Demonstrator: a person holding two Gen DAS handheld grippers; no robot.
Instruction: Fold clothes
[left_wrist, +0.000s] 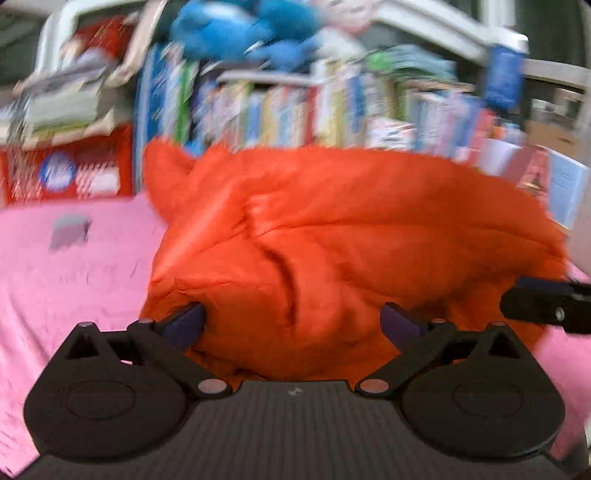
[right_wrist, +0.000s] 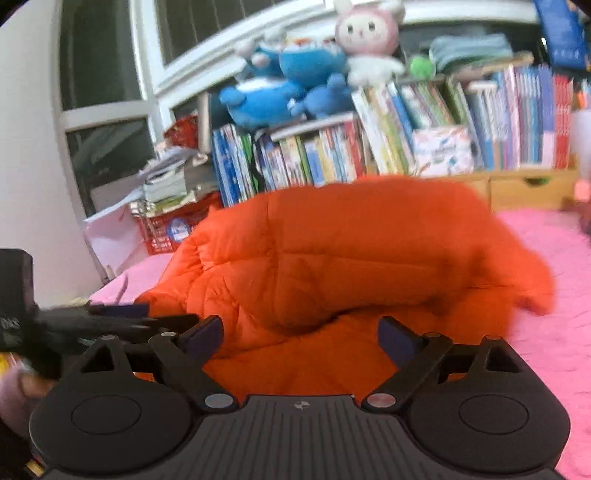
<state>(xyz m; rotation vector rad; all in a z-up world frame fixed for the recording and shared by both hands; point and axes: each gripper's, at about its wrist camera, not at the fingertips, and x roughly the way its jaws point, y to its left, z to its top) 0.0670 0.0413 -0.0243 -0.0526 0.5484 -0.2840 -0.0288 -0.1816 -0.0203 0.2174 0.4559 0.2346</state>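
Right wrist: orange jacket (right_wrist: 351, 258) bunched, lying crosswise.

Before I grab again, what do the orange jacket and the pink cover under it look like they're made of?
Orange puffy quilted jacket: seemingly thin nylon-like shell over padding; stitched panels, slight sheen, puffed folds. Pink bed cover: soft matte woven cloth, probably cotton; fine wrinkles, no shine. Blur leaves both uncertain.

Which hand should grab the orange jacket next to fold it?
Probably the left gripper: its open jaws sit against the orange jacket, near a corner. The right gripper hangs open over the middle.
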